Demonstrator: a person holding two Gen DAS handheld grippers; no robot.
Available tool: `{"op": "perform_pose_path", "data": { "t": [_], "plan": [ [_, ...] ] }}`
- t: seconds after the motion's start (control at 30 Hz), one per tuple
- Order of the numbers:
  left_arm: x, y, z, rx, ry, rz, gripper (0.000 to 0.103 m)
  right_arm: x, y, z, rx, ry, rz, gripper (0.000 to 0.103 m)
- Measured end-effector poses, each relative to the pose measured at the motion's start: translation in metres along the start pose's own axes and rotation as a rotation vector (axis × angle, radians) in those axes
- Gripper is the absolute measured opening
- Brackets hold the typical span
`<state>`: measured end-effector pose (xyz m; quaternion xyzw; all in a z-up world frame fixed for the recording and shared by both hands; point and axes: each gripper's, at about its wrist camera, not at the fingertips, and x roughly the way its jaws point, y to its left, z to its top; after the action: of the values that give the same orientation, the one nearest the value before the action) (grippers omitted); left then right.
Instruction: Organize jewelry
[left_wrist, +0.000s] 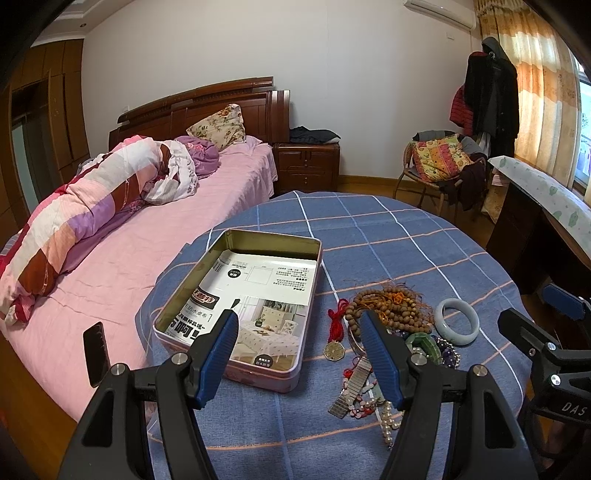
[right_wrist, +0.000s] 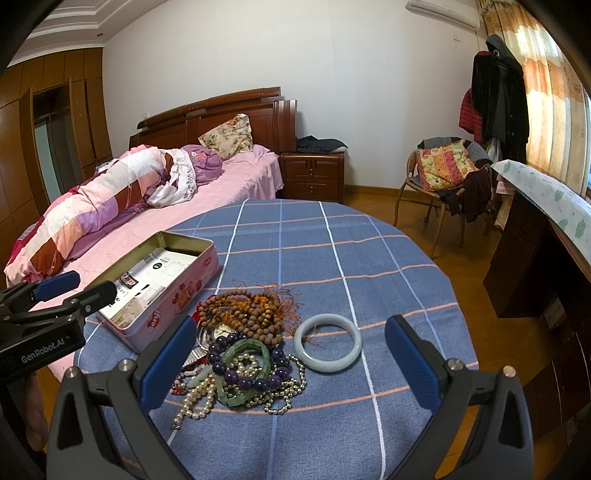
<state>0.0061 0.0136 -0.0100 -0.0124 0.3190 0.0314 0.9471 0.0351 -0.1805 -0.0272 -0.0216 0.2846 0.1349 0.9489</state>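
An open pink tin (left_wrist: 236, 373) (right_wrist: 173, 314) lined with printed paper lies on the left of the blue checked table. Right of it is a jewelry heap: brown wooden beads (left_wrist: 391, 310) (right_wrist: 243, 314), a pale jade bangle (left_wrist: 457, 321) (right_wrist: 328, 342), a green bracelet (right_wrist: 245, 363), purple beads (right_wrist: 255, 384), pearls (right_wrist: 195, 402), a red-corded medal (left_wrist: 333, 349) and a metal watch band (left_wrist: 351, 387). My left gripper (left_wrist: 299, 325) hovers open above the tin's right wall. My right gripper (right_wrist: 291, 332) hovers open above the heap and bangle. Neither holds anything.
A pink bed (left_wrist: 122, 258) with a rolled quilt borders the table (right_wrist: 332, 251) on the left; a dark phone (left_wrist: 95, 352) lies on it. A chair (right_wrist: 443, 177) with cushions, hanging coats and a desk (right_wrist: 535, 251) stand to the right. A nightstand (left_wrist: 306, 166) is behind.
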Motion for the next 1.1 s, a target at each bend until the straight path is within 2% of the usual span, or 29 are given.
{"op": "perform_pose_path", "data": {
  "t": [0.5, 0.67, 0.8, 0.9, 1.03, 1.1],
  "plan": [
    [0.005, 0.002, -0.003, 0.001, 0.013, 0.002, 0.068, 0.003, -0.001, -0.003, 0.000, 0.004, -0.008, 0.103],
    [0.013, 0.004, -0.002, -0.006, 0.029, 0.002, 0.068, 0.012, -0.011, -0.009, 0.007, 0.025, -0.029, 0.103],
    [0.025, 0.002, 0.002, -0.019, 0.048, -0.032, 0.068, 0.022, -0.026, -0.012, 0.015, 0.045, -0.068, 0.103],
    [0.036, -0.012, 0.006, 0.019, 0.053, -0.040, 0.068, 0.029, -0.043, -0.012, 0.031, 0.063, -0.108, 0.103],
    [0.050, -0.038, 0.011, 0.083, 0.077, -0.093, 0.068, 0.042, -0.060, -0.014, 0.042, 0.087, -0.126, 0.103],
    [0.060, -0.051, 0.013, 0.124, 0.074, -0.096, 0.068, 0.049, -0.065, -0.015, 0.051, 0.111, -0.124, 0.098]
  ]
}}
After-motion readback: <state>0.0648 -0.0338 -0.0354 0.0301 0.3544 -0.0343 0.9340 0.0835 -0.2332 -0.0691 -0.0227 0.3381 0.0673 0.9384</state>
